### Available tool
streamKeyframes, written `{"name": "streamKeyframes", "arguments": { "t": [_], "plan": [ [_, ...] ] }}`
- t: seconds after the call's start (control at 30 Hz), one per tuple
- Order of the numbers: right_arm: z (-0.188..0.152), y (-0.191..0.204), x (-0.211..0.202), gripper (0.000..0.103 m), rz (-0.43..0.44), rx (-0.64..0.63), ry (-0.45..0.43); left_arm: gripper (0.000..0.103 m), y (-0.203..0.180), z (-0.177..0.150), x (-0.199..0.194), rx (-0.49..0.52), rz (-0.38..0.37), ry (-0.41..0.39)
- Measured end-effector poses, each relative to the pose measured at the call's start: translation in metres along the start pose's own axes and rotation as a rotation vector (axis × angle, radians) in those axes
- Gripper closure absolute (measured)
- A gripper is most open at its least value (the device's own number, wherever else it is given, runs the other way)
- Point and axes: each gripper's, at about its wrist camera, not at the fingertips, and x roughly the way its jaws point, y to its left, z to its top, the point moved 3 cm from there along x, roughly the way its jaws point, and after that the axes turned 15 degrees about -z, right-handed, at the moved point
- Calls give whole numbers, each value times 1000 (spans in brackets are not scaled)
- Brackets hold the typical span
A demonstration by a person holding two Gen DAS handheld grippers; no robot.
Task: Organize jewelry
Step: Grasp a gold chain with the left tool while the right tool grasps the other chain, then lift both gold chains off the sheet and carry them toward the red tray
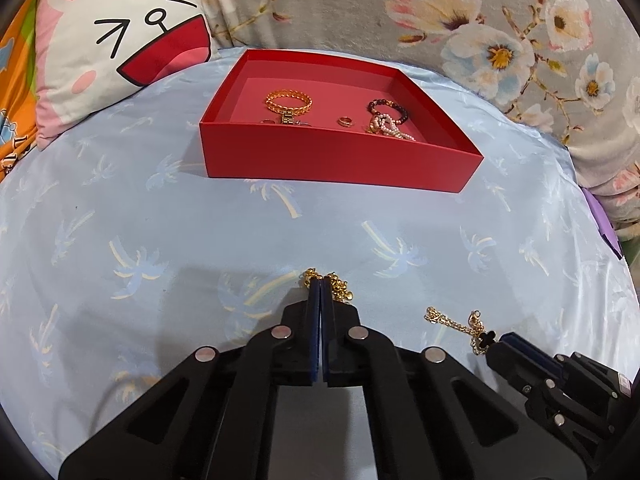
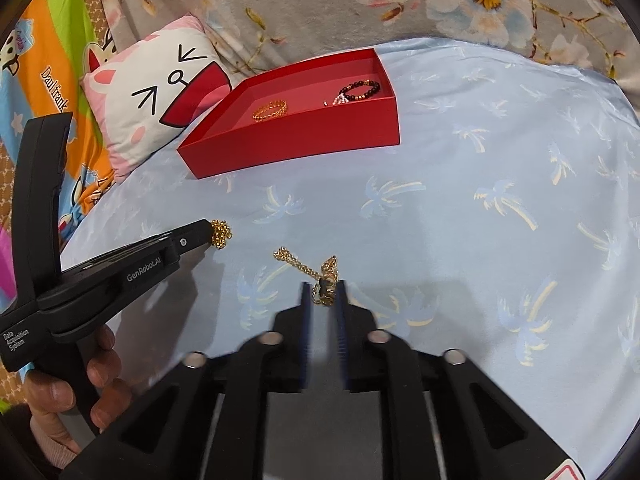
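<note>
Pinching a bunched gold bead chain (image 1: 338, 285), the left gripper (image 1: 321, 280) is clamped tight on it, red box (image 1: 340, 156) at 12 o'clock. The right gripper (image 2: 324, 294) sits slightly open, loosely straddling a gold clover bracelet (image 2: 316, 272) on the blue sheet (image 2: 480, 220).

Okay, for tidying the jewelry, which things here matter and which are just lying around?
Part of the job:
- red box
- gold bead chain in the shut left gripper
- gold chain with black clover, right gripper open around it
- bangle, bead bracelet, ring in the box

Just lying about:
- cat pillow
- floral blanket
</note>
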Motion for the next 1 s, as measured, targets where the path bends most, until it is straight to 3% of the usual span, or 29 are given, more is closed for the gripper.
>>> {"name": "streamKeyframes", "arguments": {
  "t": [0.03,0.17,0.23,0.3,0.37,0.67,1.0],
  "plan": [
    [1,1,0,69,-8,-1,-4,103,0,0,0,-2,0,0],
    [5,6,8,68,-26,-27,21,103,0,0,0,-5,-3,-2],
    [6,7,9,75,-27,-32,19,103,0,0,-1,-7,-4,-5],
    [6,6,11,91,-29,-26,25,103,0,0,-2,-8,-6,-7],
    [6,4,11,96,-24,-11,28,103,0,0,-3,-7,-10,-9],
    [-1,0,-1,97,8,16,13,103,2,-6,-14,-21,-27,-31],
    [4,-4,-45,97,45,30,-56,103,1,-9,-53,-47,-63,-66]
  ]
}}
